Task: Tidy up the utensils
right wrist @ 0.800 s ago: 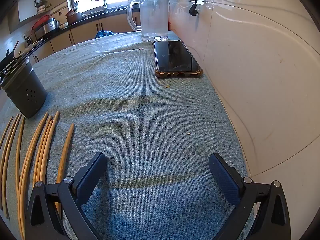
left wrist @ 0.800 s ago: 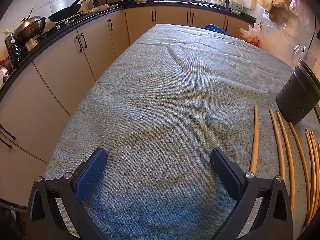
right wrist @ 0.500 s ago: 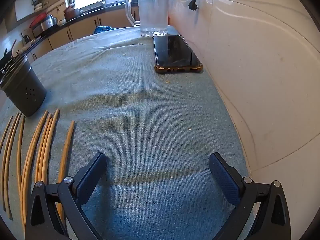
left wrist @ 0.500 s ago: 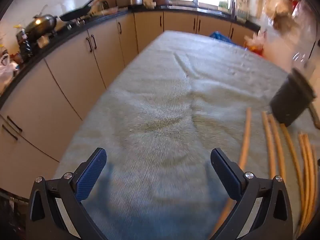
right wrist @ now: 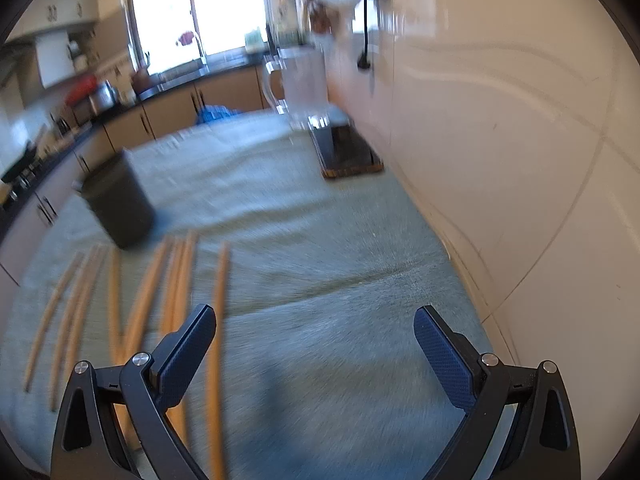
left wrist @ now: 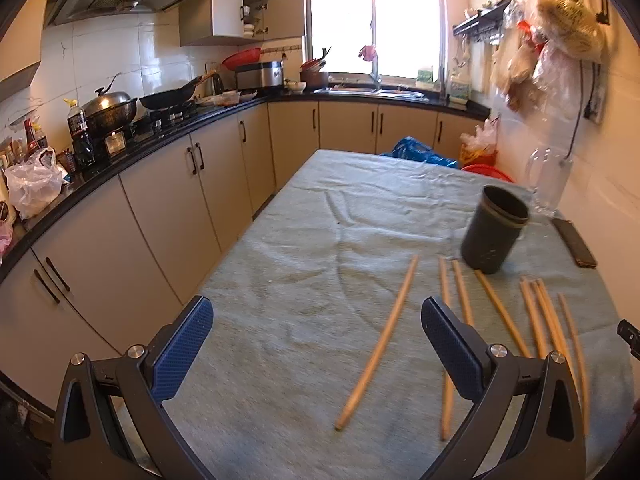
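The left gripper (left wrist: pixel 317 331) has its jaws spread wide with nothing between the blue pads (left wrist: pixel 182 350); it is held above the table, level, looking down the length of the green cloth (left wrist: pixel 304 240) toward the window at 12 o'clock. Between the pads, just inside the right-hand one, lies the leftmost chopstick (left wrist: pixel 380 340), running from about 6 toward 1 o'clock. The other chopsticks (left wrist: pixel 536 320) fan out on the cloth from 3 to 4 o'clock, some passing behind the right-hand finger. The dark utensil holder (left wrist: pixel 490 236) stands upright at 2 o'clock, just beyond the far tips of the sticks, touching none that can be seen. Past it, a clear jug (left wrist: pixel 548 180) stands near the wall and a phone (left wrist: pixel 574 242) lies flat at 3 o'clock.

The right gripper (right wrist: pixel 315 342) is also wide open and empty, held above the cloth (right wrist: pixel 320 280) and angled along the tiled wall (right wrist: pixel 500 140) on its right. This view is blurred. One chopstick (right wrist: pixel 218 300) passes just beside the left-hand pad (right wrist: pixel 186 356); the remaining sticks (right wrist: pixel 144 300) spread toward 9 o'clock. The holder (right wrist: pixel 118 204) stands at 10 o'clock, beyond the sticks. The phone (right wrist: pixel 348 152) and jug (right wrist: pixel 304 80) sit at 12 o'clock against the wall
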### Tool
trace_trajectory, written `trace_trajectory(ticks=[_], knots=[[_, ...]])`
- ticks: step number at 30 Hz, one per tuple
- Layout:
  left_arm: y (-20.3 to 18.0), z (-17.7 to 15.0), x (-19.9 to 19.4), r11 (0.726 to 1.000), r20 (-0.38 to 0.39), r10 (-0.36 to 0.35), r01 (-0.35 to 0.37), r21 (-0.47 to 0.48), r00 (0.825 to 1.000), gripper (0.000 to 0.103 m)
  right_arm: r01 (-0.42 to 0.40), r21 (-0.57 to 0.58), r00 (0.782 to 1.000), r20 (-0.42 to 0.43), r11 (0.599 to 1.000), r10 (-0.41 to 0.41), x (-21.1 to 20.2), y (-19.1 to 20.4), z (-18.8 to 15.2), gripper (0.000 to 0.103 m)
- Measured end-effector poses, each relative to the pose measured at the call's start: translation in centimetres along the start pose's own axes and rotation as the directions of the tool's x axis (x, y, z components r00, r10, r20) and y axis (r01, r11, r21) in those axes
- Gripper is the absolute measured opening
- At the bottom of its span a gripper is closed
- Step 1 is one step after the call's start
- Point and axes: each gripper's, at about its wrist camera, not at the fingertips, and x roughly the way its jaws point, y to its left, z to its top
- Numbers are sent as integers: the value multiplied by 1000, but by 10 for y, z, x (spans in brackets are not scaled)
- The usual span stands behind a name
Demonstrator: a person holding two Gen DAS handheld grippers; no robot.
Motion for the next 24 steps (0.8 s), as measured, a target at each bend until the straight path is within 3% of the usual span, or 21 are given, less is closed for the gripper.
trace_trajectory(ticks=[8,14,17,24], knots=[[-13,-9,-43,999,139,16,-21,40,990,103,18,-27,974,228,999,-11,-66,38,-12,101],[-15,-12,-64,998,195,-2,-10,61,981,103,39,-21,922,387,999,-27,-105,50,-18,101],[-16,-13,-65,998,166,4,-14,61,986,103,31,-26,915,403,999,-18,-113,57,-19,101],[-17,-21,-64,996,133,-37,25,86,990,103,13,-45,928,374,999,5,-111,62,-24,101]])
